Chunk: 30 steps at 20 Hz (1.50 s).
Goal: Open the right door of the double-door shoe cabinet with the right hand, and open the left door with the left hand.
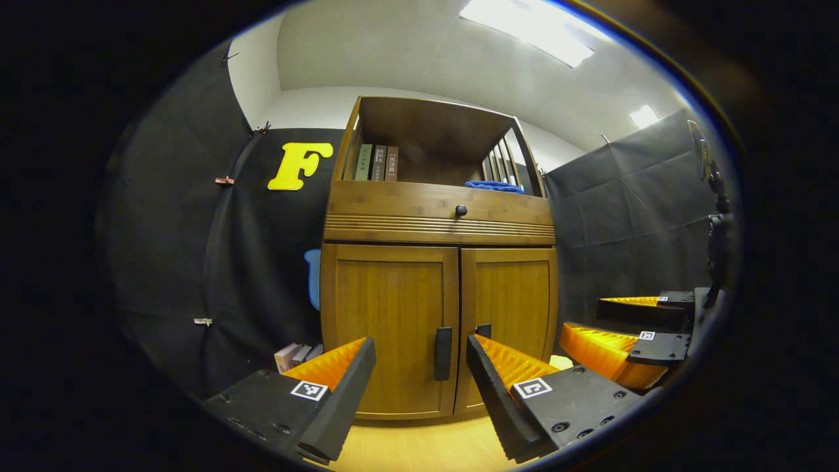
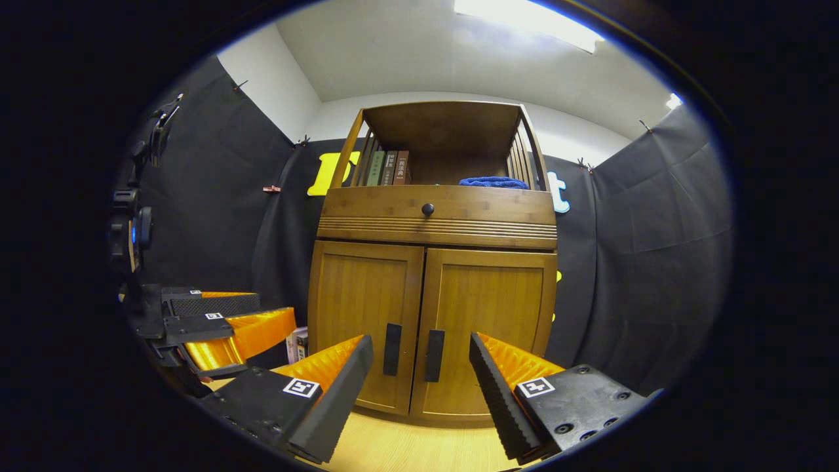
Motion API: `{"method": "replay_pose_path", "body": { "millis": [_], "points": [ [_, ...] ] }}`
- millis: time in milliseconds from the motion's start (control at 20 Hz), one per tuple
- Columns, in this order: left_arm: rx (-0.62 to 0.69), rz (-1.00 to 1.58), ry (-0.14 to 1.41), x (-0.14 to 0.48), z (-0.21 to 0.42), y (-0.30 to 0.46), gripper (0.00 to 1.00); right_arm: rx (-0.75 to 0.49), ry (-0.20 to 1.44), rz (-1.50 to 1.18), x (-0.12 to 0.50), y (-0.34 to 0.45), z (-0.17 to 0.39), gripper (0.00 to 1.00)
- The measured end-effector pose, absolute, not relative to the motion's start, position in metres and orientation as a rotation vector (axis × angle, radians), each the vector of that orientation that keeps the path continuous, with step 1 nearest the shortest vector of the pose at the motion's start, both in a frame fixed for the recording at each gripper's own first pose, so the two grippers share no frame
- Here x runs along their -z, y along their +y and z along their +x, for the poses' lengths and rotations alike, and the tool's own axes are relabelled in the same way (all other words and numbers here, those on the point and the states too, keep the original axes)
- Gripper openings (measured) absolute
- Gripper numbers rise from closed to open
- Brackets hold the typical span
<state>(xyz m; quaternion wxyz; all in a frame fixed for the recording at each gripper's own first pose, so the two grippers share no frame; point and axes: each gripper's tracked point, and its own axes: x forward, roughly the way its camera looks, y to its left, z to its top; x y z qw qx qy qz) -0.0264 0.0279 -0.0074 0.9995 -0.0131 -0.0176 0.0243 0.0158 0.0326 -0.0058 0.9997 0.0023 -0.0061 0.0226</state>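
1. my left gripper (image 1: 421, 367) is wide open and holds nothing; its two fingers frame the black vertical handle (image 1: 443, 353) of the left door, well short of touching it.
2. my right gripper (image 2: 421, 367) is also spread wide and empty, with both door handles between its fingers, farther off.
3. the brown bamboo double-door shoe cabinet (image 2: 432, 262) stands on the pale wood floor (image 2: 419, 446) straight ahead, against the black cloth wall.
4. its left door (image 1: 390, 321) and right door (image 2: 488, 328) are both closed, meeting at a thin dark seam in the middle.
5. the right door's black handle (image 2: 433, 355) sits just beside the seam, near the left door's handle.
6. above the doors is a ribbed wooden drawer front (image 2: 436, 213) with a small round black knob (image 2: 427, 209).
7. the open shelf on top holds a few upright books (image 2: 388, 168) at the left and a folded blue cloth (image 2: 493, 182) at the right.
8. in the left gripper view, my right gripper shows at the right edge, beside the cabinet and apart from it.
9. some small books or boxes (image 1: 295, 356) lie on the floor at the cabinet's left foot.
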Motion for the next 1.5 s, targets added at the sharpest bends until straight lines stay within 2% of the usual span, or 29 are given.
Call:
{"method": "replay_pose_path", "body": {
  "millis": [500, 800, 850, 1300, 1400, 1500],
  "points": [
    [-0.059, -0.029, -0.021, 0.026, -0.034, 0.049, 0.87, -0.043, 0.015, 0.057, 0.035, 0.038, 0.092, 0.94],
    [-0.049, -0.028, -0.018, 0.034, -0.042, 0.067, 0.87, 0.045, 0.072, -0.020, 0.082, 0.025, 0.154, 0.94],
    [-0.053, -0.025, -0.020, 0.033, -0.043, 0.073, 0.87, 0.049, 0.093, -0.012, 0.091, 0.025, 0.164, 0.89],
    [-0.094, -0.050, -0.013, 0.048, -0.048, 0.113, 0.87, 0.111, 0.198, 0.027, 0.144, 0.013, 0.232, 0.84],
    [-0.117, -0.061, -0.007, 0.055, -0.049, 0.124, 0.88, 0.125, 0.229, 0.030, 0.156, 0.009, 0.236, 0.76],
    [-0.131, -0.070, 0.000, 0.063, -0.050, 0.131, 0.88, 0.151, 0.238, -0.003, 0.161, 0.004, 0.239, 0.76]
  ]
}}
